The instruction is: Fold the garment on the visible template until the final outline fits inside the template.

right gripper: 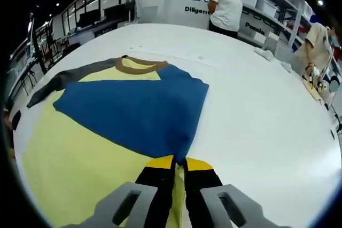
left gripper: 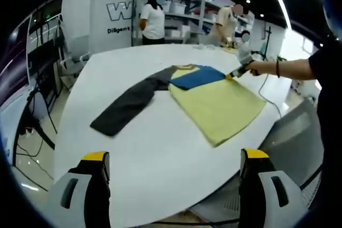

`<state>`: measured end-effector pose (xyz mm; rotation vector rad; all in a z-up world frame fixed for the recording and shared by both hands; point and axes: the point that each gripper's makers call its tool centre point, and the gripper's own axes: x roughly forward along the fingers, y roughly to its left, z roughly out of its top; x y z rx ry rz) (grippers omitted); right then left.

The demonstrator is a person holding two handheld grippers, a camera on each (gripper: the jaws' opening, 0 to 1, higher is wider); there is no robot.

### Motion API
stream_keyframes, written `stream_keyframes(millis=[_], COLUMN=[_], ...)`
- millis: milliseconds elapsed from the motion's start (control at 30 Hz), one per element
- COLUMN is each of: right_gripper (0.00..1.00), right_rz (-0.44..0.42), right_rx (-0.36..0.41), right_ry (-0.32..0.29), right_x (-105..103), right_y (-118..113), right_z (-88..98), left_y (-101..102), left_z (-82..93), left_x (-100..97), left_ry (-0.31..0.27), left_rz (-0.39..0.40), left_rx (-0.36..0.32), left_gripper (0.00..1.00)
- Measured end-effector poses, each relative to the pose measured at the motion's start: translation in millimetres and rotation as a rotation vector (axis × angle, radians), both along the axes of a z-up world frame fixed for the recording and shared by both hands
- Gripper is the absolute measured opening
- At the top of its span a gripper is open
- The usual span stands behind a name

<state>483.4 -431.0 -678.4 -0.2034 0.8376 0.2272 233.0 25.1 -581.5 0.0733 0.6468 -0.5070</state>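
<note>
Left gripper view: left tongs (left gripper: pixel 173 166) apart, holding nothing, hovering off the tabletop (left gripper: pixel 155 142) edge; shirt (left gripper: pixel 219 105) lies flat mid-tabletop, grey sleeve (left gripper: pixel 125 105) spread out, blue sleeve (left gripper: pixel 197 76) folded across the chest. Right gripper view: right tongs (right gripper: pixel 179 165) clamped on the blue sleeve (right gripper: pixel 133 108) cuff; sleeve fold seems under way; next, probably lay and release it, then fold the grey sleeve (right gripper: pixel 64 81).

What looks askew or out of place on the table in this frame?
The shirt is mid-fold and lopsided: its blue sleeve lies folded across the yellow body, pinched by the right gripper, while the grey sleeve sprawls out flat. The left gripper hangs open near the table edge.
</note>
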Motion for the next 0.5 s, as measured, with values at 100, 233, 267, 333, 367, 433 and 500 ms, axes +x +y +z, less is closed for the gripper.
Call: stream_keyframes(millis=[100,233,267,333,367,433,500], right_gripper=[0.0,0.0,0.0,0.0,0.0,0.0,0.0], right_rz=[-0.001,-0.001,-0.003,-0.008,-0.008,-0.011,-0.019], right_rx=[-0.006,-0.024,-0.025,-0.022,-0.022,-0.018,-0.01], right_ry=[0.004,0.01,0.011,0.011,0.012,0.011,0.01], right_x=[0,0,1,0,0,-2,-4], right_y=[-3,-9,-10,-12,-12,-11,-10], right_z=[-0.1,-0.3,-0.3,-0.4,-0.5,0.5,1.3], left_y=[0,0,0,0,0,0,-1], left_z=[0.6,-0.3,-0.3,-0.8,-0.9,-1.3,-1.1], left_x=[0.1,-0.2,-0.2,0.1,0.2,0.4,0.9], left_ry=[-0.002,0.001,0.0,0.0,0.0,0.001,0.0], left_rz=[0.001,0.003,0.003,0.005,0.005,0.004,0.005], left_rx=[-0.002,-0.001,-0.003,-0.002,-0.002,0.0,-0.001], left_gripper=[0.99,0.99,0.99,0.99,0.99,0.99,0.99])
